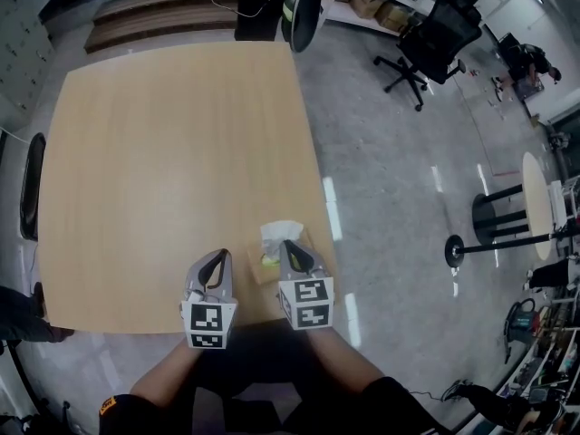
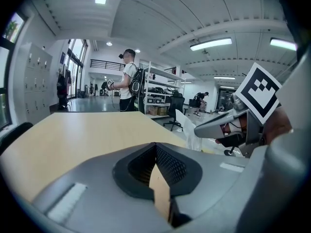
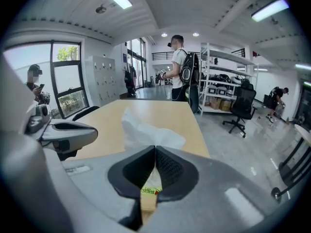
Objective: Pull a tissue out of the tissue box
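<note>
Scanning for print; one candidate only, a yellow label [image 3: 150, 191] on the tissue box [image 1: 261, 270], with red lettering too small and cut off to read; the cube [image 1: 207, 324] on the left gripper [image 1: 220, 256] shows black-and-white square patterns, no letters, no numbers; same on the right gripper [image 1: 288, 245]; nothing else legible on the table, shelves or walls.

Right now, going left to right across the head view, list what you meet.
black chair → left gripper → right gripper → round side table. The tissue overlaps the right gripper, so it is left out.
</note>
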A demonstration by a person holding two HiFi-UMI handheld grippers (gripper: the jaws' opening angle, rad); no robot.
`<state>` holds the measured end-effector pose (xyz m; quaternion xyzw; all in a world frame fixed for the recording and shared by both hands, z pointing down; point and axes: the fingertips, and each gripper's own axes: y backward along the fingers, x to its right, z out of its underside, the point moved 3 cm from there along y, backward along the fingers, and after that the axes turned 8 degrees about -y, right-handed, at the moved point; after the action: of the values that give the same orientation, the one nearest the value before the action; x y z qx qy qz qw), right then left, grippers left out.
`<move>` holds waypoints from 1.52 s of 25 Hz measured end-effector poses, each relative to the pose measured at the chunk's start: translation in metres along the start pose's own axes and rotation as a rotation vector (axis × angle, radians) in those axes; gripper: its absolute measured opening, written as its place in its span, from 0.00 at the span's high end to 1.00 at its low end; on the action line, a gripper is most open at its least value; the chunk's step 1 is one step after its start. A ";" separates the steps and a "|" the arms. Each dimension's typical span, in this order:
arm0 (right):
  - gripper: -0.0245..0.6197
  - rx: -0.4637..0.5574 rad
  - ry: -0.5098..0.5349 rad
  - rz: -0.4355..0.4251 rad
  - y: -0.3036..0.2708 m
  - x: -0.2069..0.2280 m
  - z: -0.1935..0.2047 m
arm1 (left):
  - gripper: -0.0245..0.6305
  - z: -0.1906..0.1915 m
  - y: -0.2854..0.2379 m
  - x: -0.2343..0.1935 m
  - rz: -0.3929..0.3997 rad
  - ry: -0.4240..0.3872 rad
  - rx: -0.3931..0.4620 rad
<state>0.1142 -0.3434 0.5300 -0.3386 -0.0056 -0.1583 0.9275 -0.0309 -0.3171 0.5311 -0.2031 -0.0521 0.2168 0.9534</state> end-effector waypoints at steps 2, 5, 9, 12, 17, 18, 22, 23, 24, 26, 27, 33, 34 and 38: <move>0.96 0.029 -0.008 0.006 0.009 -0.003 -0.008 | 0.93 -0.005 0.006 -0.001 0.001 -0.007 0.015; 0.96 0.084 -0.018 0.015 0.024 -0.010 -0.019 | 0.93 -0.014 0.017 -0.005 -0.003 -0.016 0.043; 0.96 0.147 -0.021 0.031 0.045 -0.022 -0.026 | 0.93 -0.020 0.036 -0.010 -0.010 -0.026 0.081; 0.96 0.180 -0.024 0.040 0.062 -0.033 -0.024 | 0.93 -0.021 0.054 -0.011 -0.012 -0.037 0.105; 0.96 0.204 -0.021 0.054 0.085 -0.057 -0.013 | 0.93 -0.020 0.085 -0.015 -0.013 -0.047 0.135; 0.96 0.207 -0.021 0.057 0.089 -0.062 -0.009 | 0.93 -0.018 0.091 -0.015 -0.011 -0.046 0.140; 0.96 0.216 -0.022 0.070 0.106 -0.084 0.004 | 0.93 -0.010 0.117 -0.014 0.007 -0.035 0.150; 0.96 0.217 -0.022 0.073 0.111 -0.088 0.006 | 0.93 -0.008 0.123 -0.013 0.013 -0.030 0.153; 0.96 0.217 -0.022 0.076 0.116 -0.093 0.009 | 0.93 -0.006 0.128 -0.011 0.020 -0.025 0.154; 0.96 0.210 -0.020 0.084 0.125 -0.100 0.016 | 0.93 -0.002 0.137 -0.006 0.038 -0.008 0.149; 0.96 0.202 -0.017 0.088 0.130 -0.104 0.020 | 0.93 0.000 0.141 -0.004 0.046 0.003 0.145; 0.96 0.185 -0.003 0.094 0.149 -0.115 0.037 | 0.93 0.010 0.150 0.004 0.056 0.039 0.146; 0.96 0.186 -0.002 0.098 0.153 -0.112 0.040 | 0.93 0.011 0.149 0.007 0.055 0.043 0.149; 0.96 0.190 -0.012 0.114 0.166 -0.102 0.049 | 0.93 0.009 0.148 0.018 0.055 0.055 0.163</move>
<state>0.0714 -0.1633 0.4523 -0.2497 -0.0070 -0.1021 0.9629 -0.0744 -0.1844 0.4791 -0.1319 -0.0023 0.2410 0.9615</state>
